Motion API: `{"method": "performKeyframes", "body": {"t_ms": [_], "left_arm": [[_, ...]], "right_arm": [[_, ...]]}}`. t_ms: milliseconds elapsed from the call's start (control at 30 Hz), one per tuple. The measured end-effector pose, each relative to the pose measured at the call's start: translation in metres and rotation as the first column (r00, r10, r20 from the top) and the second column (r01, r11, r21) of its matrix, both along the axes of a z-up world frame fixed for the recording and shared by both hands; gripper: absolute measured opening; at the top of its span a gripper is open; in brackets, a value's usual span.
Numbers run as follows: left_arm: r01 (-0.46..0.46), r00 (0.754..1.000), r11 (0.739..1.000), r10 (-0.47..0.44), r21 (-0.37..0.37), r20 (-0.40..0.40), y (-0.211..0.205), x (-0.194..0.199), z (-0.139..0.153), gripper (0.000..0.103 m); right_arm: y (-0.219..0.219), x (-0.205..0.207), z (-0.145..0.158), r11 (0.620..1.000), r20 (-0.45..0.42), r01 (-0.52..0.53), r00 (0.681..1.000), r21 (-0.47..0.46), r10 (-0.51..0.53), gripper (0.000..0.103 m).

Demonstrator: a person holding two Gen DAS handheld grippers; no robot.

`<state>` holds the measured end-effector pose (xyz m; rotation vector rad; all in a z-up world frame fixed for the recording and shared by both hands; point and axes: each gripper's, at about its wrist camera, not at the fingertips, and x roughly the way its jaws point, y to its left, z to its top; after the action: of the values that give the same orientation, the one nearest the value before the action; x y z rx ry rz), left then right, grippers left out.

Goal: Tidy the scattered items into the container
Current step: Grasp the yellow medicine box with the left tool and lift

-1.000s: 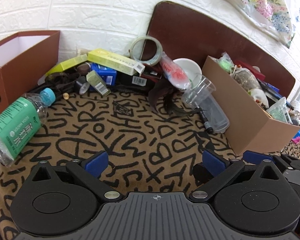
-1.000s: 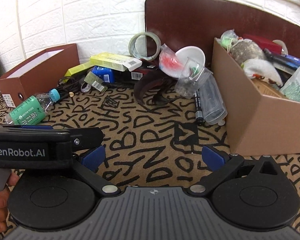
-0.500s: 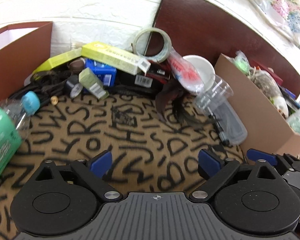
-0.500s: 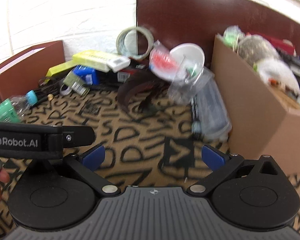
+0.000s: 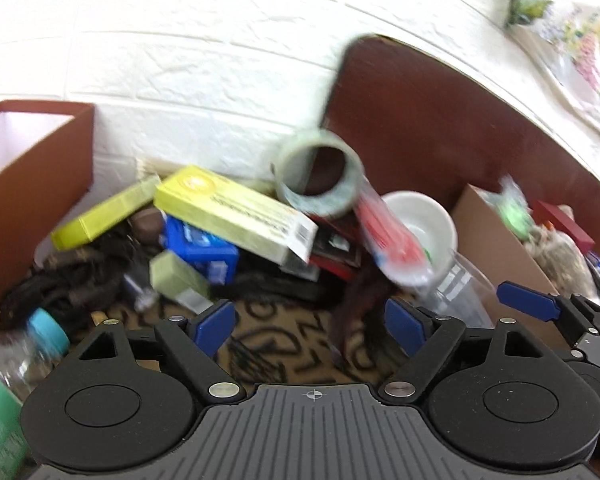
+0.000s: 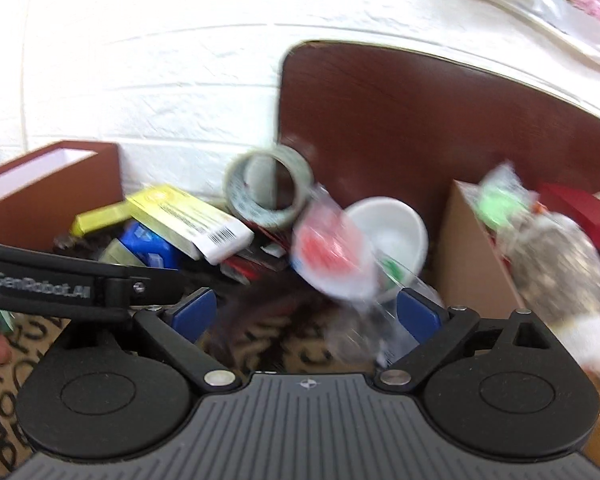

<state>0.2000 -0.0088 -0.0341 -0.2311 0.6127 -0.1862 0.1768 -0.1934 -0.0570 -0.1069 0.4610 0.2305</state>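
A blurred heap of items lies against the white brick wall: a yellow carton [image 5: 236, 212], a blue box [image 5: 200, 252], a tape roll [image 5: 320, 178], a red-and-clear packet [image 5: 392, 240] and a white bowl [image 5: 420, 224]. The cardboard box [image 5: 496, 248] at the right holds several things. My left gripper [image 5: 310, 324] hovers just short of the heap, jaws closing, nothing between them. My right gripper [image 6: 304, 314] is close to the packet [image 6: 332, 256] and a clear cup [image 6: 364, 328], jaws closing; the pads touch nothing. The tape roll [image 6: 268, 188] stands behind.
A brown open box [image 5: 32, 168] stands at the left by the wall. A green-labelled bottle with a blue cap [image 5: 48, 332] lies at the lower left. A dark chair back [image 6: 440, 120] rises behind the heap. The left gripper's body [image 6: 60, 284] crosses the right wrist view.
Both grippers have moved forward toward the heap, which now fills the views. Their jaws have narrowed a little. Nothing in the heap has moved.
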Motion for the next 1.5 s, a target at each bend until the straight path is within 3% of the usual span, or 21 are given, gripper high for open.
{"method": "performKeyframes", "body": {"t_ms": [300, 767, 833, 900, 967, 1100, 1333, 1500], "left_arm": [[-0.06, 0.998, 0.998, 0.059, 0.019, 0.031, 0.037, 0.04, 0.011, 0.087], [-0.106, 0.994, 0.993, 0.106, -0.045, -0.004, 0.083, 0.116, -0.011, 0.089], [-0.085, 0.996, 0.995, 0.084, -0.06, -0.018, 0.084, 0.122, -0.015, 0.086], [-0.062, 0.998, 0.996, 0.06, -0.067, -0.037, 0.082, 0.125, -0.018, 0.075], [-0.068, 0.997, 0.996, 0.066, -0.051, -0.035, 0.08, 0.123, -0.019, 0.067], [-0.058, 0.998, 0.998, 0.056, -0.041, -0.036, 0.077, 0.111, -0.013, 0.061], [-0.024, 1.0, 1.0, 0.024, -0.002, -0.014, 0.057, 0.068, 0.001, 0.059], [0.017, 1.0, 1.0, -0.017, -0.006, -0.009, 0.038, 0.017, 0.004, 0.062]], "right_arm": [[0.044, 0.043, -0.014, 0.99, -0.027, -0.139, 0.99, -0.008, 0.139, 0.081], [0.074, 0.09, -0.037, 0.979, -0.066, -0.205, 0.977, 0.003, 0.205, 0.08], [0.076, 0.091, -0.038, 0.977, -0.06, -0.214, 0.975, 0.003, 0.213, 0.079], [0.078, 0.092, -0.037, 0.975, -0.059, -0.223, 0.973, 0.005, 0.223, 0.076], [0.078, 0.092, -0.036, 0.978, -0.057, -0.21, 0.976, -0.011, 0.209, 0.071], [0.07, 0.089, -0.034, 0.977, -0.072, -0.213, 0.974, 0.006, 0.213, 0.065], [0.052, 0.061, -0.025, 0.98, -0.083, -0.198, 0.976, 0.038, 0.2, 0.063], [0.034, 0.015, -0.02, 0.981, -0.093, -0.192, 0.977, 0.023, 0.194, 0.063]]}}
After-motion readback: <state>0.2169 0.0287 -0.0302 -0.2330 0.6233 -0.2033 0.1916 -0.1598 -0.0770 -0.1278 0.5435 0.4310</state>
